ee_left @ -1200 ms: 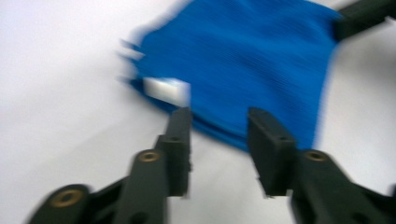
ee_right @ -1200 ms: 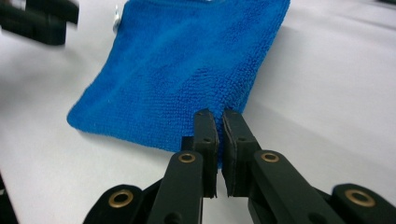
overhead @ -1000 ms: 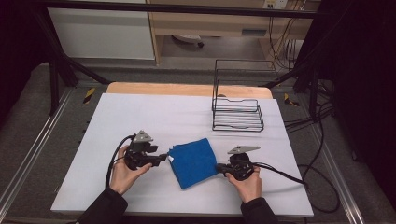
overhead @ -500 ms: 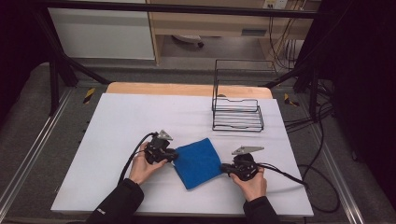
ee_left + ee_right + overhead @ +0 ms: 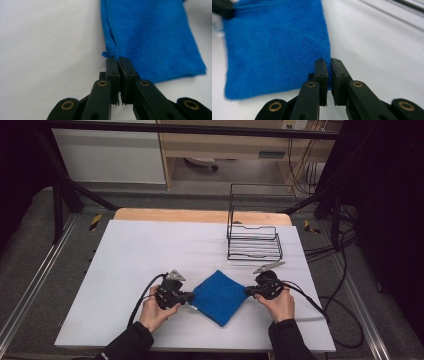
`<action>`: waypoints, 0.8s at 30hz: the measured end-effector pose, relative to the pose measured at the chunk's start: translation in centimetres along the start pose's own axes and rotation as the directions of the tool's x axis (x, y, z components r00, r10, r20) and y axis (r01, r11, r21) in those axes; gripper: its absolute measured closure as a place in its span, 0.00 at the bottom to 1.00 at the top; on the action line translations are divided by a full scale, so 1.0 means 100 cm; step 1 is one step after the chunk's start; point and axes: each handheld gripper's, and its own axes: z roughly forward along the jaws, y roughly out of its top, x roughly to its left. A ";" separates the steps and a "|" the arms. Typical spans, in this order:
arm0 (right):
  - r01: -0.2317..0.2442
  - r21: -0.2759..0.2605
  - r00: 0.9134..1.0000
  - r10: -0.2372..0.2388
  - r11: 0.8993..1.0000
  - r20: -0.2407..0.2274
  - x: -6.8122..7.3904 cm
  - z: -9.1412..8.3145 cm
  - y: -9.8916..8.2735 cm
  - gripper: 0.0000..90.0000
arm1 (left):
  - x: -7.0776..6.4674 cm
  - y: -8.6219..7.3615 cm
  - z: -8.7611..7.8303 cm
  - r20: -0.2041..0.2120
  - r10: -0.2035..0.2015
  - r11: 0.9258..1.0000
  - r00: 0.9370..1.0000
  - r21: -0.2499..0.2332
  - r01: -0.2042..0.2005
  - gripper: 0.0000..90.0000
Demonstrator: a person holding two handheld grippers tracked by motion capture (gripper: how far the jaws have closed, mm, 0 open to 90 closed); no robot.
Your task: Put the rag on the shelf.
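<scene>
In the left gripper view, the two black jaws of the left gripper are seen pressed together on the near corner of one blue cloth; they have just been closing, and a small tuft of the cloth's hemmed edge is pinched between the pads. In the right gripper view, the two black jaws of the right gripper are drawn nearly together on another corner of the same cloth, with a thin slit left between the pads and the fabric edge gripped there. The cloth is soft and fuzzy, like microfibre or terry, with a thicker stitched border, and it appears folded, a diagonal crease being visible across its surface. In the high view, the cloth is laid as a diamond near the front edge of one white, smooth, rectangular table, towards six o'clock of the tabletop. The left gripper is held at the cloth's nine o'clock corner and the right gripper at its three o'clock corner. Two hands are counted, the left hand and the right hand, each wrapped around a gripper body, with dark sleeves below. One black wire basket, open and box-shaped with thin rods, is stood at about one o'clock from the cloth, well apart from it.
</scene>
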 end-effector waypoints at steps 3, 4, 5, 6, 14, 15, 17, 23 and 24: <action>0.031 0.026 0.999 -0.031 0.999 0.007 -0.009 0.005 0.008 0.94 | -0.018 -0.007 0.005 -0.040 0.028 1.000 0.999 -0.009 -0.029 0.96; 0.038 0.025 0.999 -0.038 0.999 0.011 -0.011 0.007 0.010 0.94 | -0.022 -0.009 0.008 -0.049 0.033 0.999 0.998 -0.012 -0.033 0.96; 0.036 0.021 0.999 -0.036 0.999 0.017 -0.012 0.009 0.011 0.94 | -0.025 -0.010 0.010 -0.059 0.035 0.999 0.998 -0.017 -0.036 0.96; 0.044 0.015 0.999 -0.044 0.999 0.022 -0.013 0.011 0.011 0.93 | -0.026 -0.012 0.012 -0.069 0.045 0.999 0.997 -0.017 -0.046 0.95; 0.024 -0.180 0.995 -0.006 0.983 0.101 0.000 0.002 -0.016 0.54 | -0.015 -0.010 -0.004 -0.080 0.077 0.995 0.994 -0.059 -0.082 0.75; 0.018 -0.218 0.997 -0.003 0.976 0.071 0.010 -0.006 -0.026 0.46 | -0.013 -0.010 -0.008 -0.082 0.085 0.994 0.993 -0.060 -0.091 0.68; -0.015 -0.242 0.999 0.023 0.970 0.028 0.021 -0.009 -0.036 0.39 | -0.008 -0.011 -0.015 -0.088 0.093 0.993 0.992 -0.067 -0.099 0.61; -0.056 -0.224 0.998 0.053 0.973 -0.018 0.044 -0.005 -0.054 0.36 | 0.008 -0.021 -0.030 -0.097 0.093 0.993 0.991 -0.068 -0.100 0.38; -0.057 -0.223 0.998 0.055 0.973 -0.014 0.047 -0.004 -0.057 0.39 | 0.010 -0.024 -0.032 -0.105 0.094 0.993 0.990 -0.062 -0.101 0.33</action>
